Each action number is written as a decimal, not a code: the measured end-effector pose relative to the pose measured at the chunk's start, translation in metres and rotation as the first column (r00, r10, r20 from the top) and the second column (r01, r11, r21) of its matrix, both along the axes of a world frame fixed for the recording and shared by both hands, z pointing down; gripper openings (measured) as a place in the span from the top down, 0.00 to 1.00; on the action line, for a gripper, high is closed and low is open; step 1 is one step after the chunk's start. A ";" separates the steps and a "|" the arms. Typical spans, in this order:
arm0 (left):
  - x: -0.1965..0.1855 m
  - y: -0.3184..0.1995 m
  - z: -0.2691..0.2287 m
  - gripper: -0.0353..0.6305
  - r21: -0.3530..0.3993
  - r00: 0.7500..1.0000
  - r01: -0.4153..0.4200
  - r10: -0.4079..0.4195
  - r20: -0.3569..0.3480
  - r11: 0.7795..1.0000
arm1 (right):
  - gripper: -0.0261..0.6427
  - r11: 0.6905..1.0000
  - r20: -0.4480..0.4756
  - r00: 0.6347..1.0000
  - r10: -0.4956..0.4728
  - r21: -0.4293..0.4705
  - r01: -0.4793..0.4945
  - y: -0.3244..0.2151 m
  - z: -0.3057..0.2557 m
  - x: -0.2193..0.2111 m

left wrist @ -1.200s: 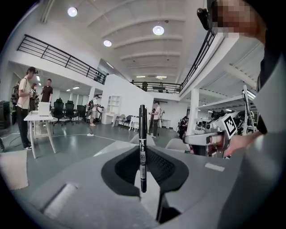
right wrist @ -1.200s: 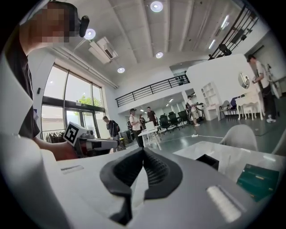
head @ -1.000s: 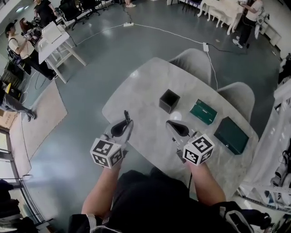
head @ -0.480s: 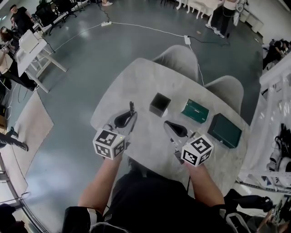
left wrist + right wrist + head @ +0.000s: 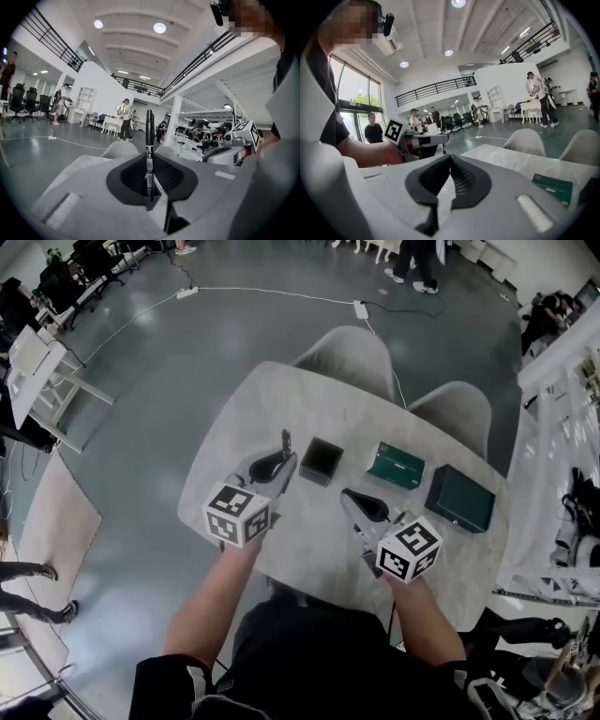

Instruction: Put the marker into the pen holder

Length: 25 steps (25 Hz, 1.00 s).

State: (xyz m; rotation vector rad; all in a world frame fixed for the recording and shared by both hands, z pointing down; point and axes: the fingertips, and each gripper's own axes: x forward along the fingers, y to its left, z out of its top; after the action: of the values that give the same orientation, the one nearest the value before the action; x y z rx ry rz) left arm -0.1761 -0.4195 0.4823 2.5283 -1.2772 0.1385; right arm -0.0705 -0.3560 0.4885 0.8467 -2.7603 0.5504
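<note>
While the black pen holder (image 5: pixel 321 461) stood open-topped on the table (image 5: pixel 309 395), its inside dark, the marker (image 5: pixel 149 150) stood upright just to its left, clamped in the left gripper (image 5: pixel 151 190). The right gripper (image 5: pixel 440 185) hovered nearby, its jaws pressed together and empty. The print on the marker's white label was too small to read.

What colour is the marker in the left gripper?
The marker is black with a white label; clearest in the left gripper view.
</note>
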 end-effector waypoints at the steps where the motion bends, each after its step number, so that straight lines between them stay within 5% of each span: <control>1: 0.003 -0.007 0.004 0.87 -0.006 1.000 -0.010 0.010 -0.010 1.000 | 0.96 1.000 -0.001 1.000 0.009 -0.006 -0.009 -0.003 0.003 0.001; 9: 0.030 -0.056 0.044 0.87 -0.085 0.995 -0.079 0.073 -0.070 0.993 | 0.96 0.995 0.005 0.997 0.071 -0.071 -0.070 -0.014 0.030 0.015; 25: 0.073 -0.085 0.125 0.87 -0.201 0.985 -0.163 0.171 0.024 0.966 | 0.96 0.983 0.019 0.990 0.137 -0.129 -0.134 -0.024 0.060 0.048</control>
State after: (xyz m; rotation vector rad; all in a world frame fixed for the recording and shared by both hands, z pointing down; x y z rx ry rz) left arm -0.1029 -0.5050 0.6077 2.4672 -1.0069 0.3394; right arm -0.0221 -0.3803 0.5488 1.0083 -2.6713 0.7595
